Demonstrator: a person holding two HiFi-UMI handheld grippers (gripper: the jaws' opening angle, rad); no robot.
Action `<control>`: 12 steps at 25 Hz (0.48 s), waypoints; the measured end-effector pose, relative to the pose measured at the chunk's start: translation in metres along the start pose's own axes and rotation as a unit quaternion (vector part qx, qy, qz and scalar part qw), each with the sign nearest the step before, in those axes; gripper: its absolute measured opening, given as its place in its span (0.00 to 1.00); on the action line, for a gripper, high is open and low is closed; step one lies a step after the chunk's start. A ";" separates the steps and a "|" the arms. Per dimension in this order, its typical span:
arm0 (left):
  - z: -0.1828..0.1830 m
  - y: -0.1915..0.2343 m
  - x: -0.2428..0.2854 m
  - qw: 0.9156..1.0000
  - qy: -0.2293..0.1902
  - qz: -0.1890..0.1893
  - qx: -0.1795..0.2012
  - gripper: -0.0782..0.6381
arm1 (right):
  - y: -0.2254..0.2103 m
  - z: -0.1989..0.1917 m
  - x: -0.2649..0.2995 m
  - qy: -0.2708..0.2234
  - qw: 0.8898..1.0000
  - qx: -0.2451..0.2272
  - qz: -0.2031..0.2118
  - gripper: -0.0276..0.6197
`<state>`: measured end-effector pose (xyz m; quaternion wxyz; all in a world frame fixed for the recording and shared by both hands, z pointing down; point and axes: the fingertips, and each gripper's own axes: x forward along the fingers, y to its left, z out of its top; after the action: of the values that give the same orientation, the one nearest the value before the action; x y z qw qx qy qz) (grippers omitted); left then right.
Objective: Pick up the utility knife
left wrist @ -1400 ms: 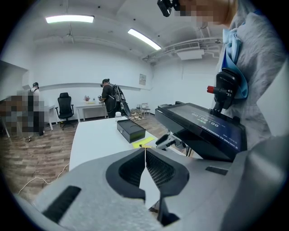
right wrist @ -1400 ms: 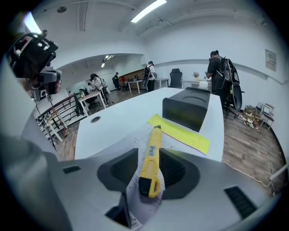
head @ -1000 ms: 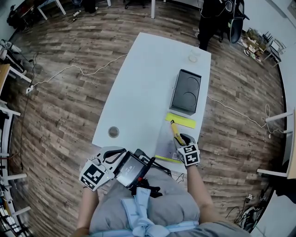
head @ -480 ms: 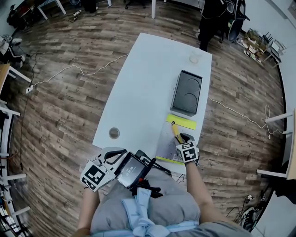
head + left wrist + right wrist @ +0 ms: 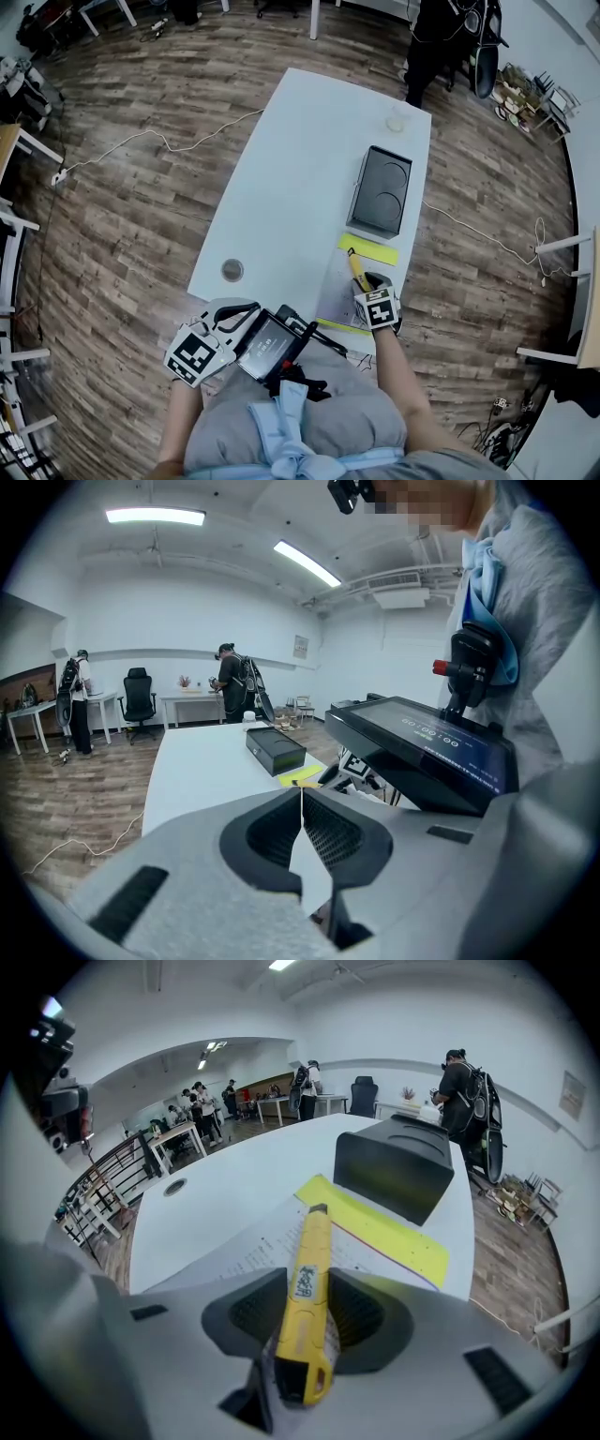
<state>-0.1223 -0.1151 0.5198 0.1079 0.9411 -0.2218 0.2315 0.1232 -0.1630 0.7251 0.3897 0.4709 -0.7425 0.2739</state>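
Note:
The yellow utility knife (image 5: 311, 1251) lies lengthwise between the jaws of my right gripper (image 5: 307, 1314), which is shut on its body. Its black tip points away toward a yellow paper strip (image 5: 375, 1224). In the head view the knife (image 5: 357, 269) sticks out ahead of the right gripper (image 5: 367, 284), over a printed sheet (image 5: 333, 291) near the table's front right corner. I cannot tell whether the knife is off the sheet. My left gripper (image 5: 230, 314) is shut and empty near the person's waist; in its own view the left gripper (image 5: 301, 799) has its pads together.
A black box (image 5: 380, 190) sits on the white table (image 5: 291, 169) beyond the yellow strip (image 5: 367, 247). A small round object (image 5: 232, 270) rests at the table's front left, a clear cup (image 5: 397, 118) at the far end. A screen device (image 5: 267, 342) hangs at the person's waist. People stand in the background.
The right gripper with the knife has edged slightly forward along the table. The left gripper has stayed where it was.

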 end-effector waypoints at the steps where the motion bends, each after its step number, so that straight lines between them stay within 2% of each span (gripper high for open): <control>1: -0.001 0.000 0.000 1.000 0.000 0.000 0.000 0.14 | 0.000 0.000 0.000 -0.004 1.000 0.000 -0.001 0.23; 12: 0.001 -0.001 -0.001 1.000 0.001 0.001 0.002 0.14 | -0.001 -0.001 -0.004 -0.047 0.999 0.021 -0.017 0.23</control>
<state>-0.1223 -0.1141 0.5188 0.1057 0.9409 -0.2219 0.2332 0.1258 -0.1609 0.7228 0.3488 0.5038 -0.7462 0.2599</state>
